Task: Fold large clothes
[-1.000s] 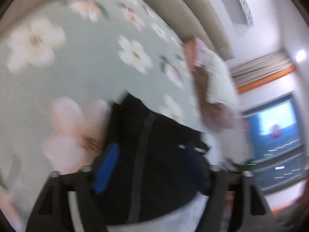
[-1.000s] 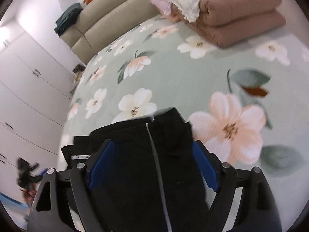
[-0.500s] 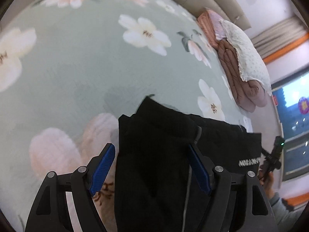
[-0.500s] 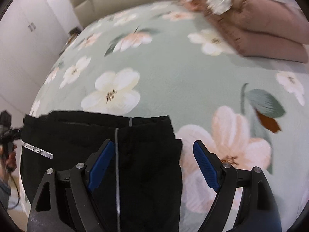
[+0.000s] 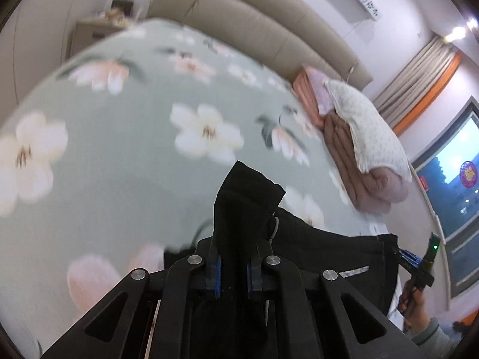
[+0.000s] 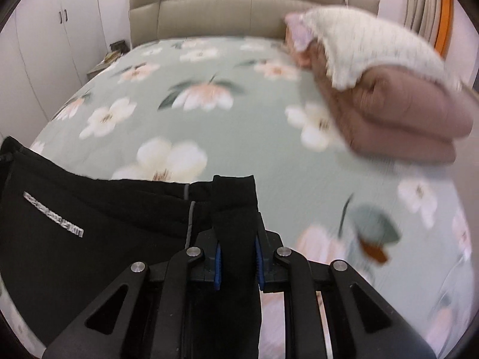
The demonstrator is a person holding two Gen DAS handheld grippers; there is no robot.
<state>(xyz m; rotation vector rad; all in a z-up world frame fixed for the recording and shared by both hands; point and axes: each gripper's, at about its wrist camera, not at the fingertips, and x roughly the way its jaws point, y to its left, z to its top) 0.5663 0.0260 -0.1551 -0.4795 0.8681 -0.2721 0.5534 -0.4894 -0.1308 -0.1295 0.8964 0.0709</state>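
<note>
Two hand-held grippers were clamped on the same black garment at the near edge of the bed. The left hand-held gripper had just been closing, and its blue pads pinched a bunched corner of the cloth that stuck up beyond the fingertips. The right hand-held gripper had also just snapped in, with a dark fold of the garment squeezed between its pads. The fabric stretched between the two, draped over the bed's near edge, a silver logo strip on its face. In the left view the other hand-held gripper showed at the garment's far corner, a hand gripping its handle. On the bed's right side, towards the headboard, sat a folded pink quilt with a white pillow on top. Both views were a little blurred.
</note>
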